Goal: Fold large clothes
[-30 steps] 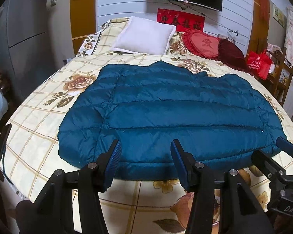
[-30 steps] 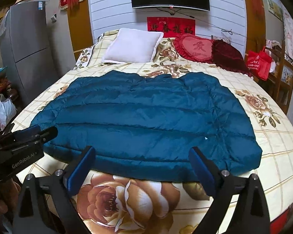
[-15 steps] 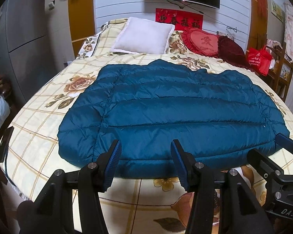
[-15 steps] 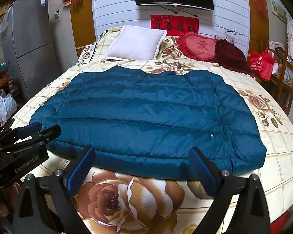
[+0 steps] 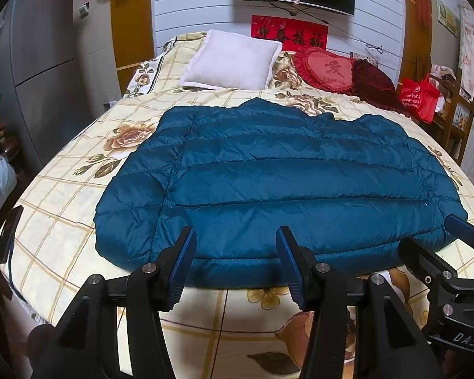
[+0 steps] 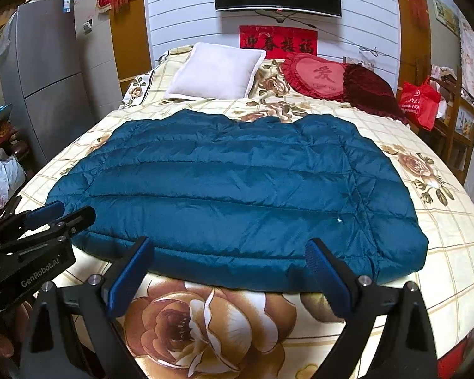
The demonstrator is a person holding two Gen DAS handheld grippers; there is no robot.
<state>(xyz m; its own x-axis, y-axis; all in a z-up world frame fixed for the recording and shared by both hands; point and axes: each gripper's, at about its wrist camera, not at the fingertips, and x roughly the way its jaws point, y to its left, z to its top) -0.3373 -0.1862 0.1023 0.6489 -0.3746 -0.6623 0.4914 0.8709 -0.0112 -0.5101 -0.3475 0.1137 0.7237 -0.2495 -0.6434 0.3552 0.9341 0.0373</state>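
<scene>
Both claws hang over the near edge of the bed (image 5: 63, 208) with nothing between their pads — the left claw (image 5: 235, 263) part-way apart, the right claw (image 6: 229, 279) spread wider. They point down at the jacket's (image 6: 237, 195) near hem without touching it. It lies spread flat across the middle of the flowered cover (blue, quilted, sleeves at each side). Beyond it, against the wall, sit a white pillow (image 6: 216, 74) and a red heart cushion (image 6: 316, 74) — well apart from it.
</scene>
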